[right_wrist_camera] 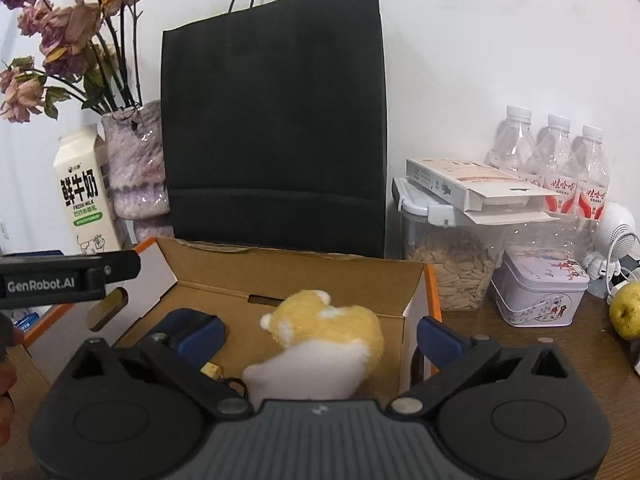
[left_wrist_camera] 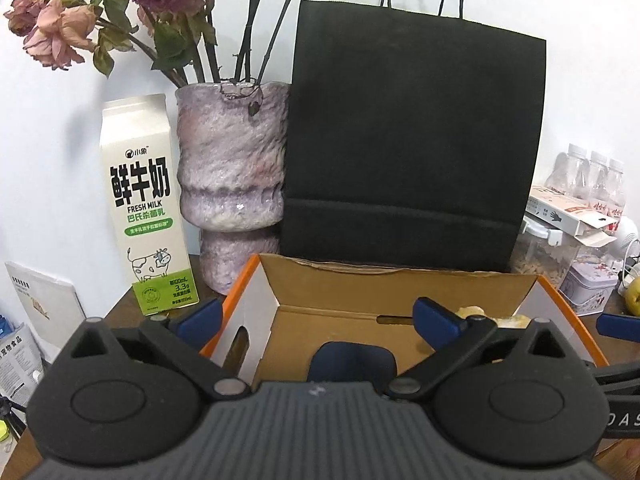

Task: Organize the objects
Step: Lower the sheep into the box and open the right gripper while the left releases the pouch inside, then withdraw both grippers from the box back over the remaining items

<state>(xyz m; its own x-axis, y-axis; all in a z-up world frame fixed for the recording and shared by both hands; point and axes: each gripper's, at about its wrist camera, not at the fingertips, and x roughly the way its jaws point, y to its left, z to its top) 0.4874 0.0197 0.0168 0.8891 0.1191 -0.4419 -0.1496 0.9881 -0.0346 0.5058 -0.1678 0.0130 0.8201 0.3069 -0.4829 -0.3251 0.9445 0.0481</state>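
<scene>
While both jaws stand apart, the right hand-held gripper point(right_wrist_camera: 322, 334) straddles a plush toy point(right_wrist_camera: 320, 344) untouched. It lies in the cardboard box point(right_wrist_camera: 304, 276); the left hand-held gripper point(left_wrist_camera: 320, 320) holds nothing.

Even indoor light, sharp, fisheye-warped edges

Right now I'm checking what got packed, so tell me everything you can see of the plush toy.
The plush toy is a small soft animal of fuzzy fabric, yellow on top, white below, with white-tipped ears. It lies inside the open cardboard box, on its floor, near the right-hand wall. The right gripper stands open around it, pads clear of it. A small yellow tag on a dark loop lies beside it.
</scene>
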